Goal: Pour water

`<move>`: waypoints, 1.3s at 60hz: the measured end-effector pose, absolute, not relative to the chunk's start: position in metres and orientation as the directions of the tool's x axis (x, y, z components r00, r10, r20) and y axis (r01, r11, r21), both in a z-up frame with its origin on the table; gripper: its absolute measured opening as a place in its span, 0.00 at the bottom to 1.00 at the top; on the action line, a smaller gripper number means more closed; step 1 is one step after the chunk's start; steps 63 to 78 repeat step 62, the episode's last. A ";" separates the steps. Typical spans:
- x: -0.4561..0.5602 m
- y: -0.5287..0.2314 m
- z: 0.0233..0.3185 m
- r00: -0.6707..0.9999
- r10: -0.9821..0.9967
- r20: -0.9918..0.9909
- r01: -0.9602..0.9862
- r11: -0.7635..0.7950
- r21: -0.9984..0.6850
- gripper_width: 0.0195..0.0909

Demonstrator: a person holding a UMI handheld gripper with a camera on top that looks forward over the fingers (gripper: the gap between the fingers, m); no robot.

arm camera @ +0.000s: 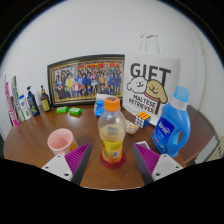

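A clear bottle (113,131) with an orange cap and a yellow label stands upright on the brown wooden table (35,145), on a small red base. It stands between my two fingers, with a gap at each side. My gripper (112,160) is open, its magenta pads (79,158) flanking the bottle's lower part. A pink cup (61,141) stands on the table just left of the bottle, beside the left finger.
A blue detergent bottle (173,124) stands close on the right. Behind are a white gift bag (151,78), a framed group photo (84,78), a small carton (102,103), a cube (143,117), and several tubes and bottles (24,101) at far left.
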State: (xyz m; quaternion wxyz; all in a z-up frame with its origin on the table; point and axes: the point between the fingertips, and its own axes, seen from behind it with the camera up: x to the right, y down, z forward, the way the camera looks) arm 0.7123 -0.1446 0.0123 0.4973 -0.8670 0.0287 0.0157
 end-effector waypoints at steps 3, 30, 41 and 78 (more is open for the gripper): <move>0.706 -0.161 0.027 0.998 -0.044 -0.055 -0.069 -0.506 -0.860 0.93; 0.603 -0.353 0.140 0.988 -0.157 -0.001 -0.084 -0.527 -0.846 0.92; 0.579 -0.397 0.146 0.984 -0.177 -0.004 -0.100 -0.535 -0.839 0.92; 0.577 -0.410 0.159 0.983 -0.176 0.056 -0.043 -0.517 -0.855 0.92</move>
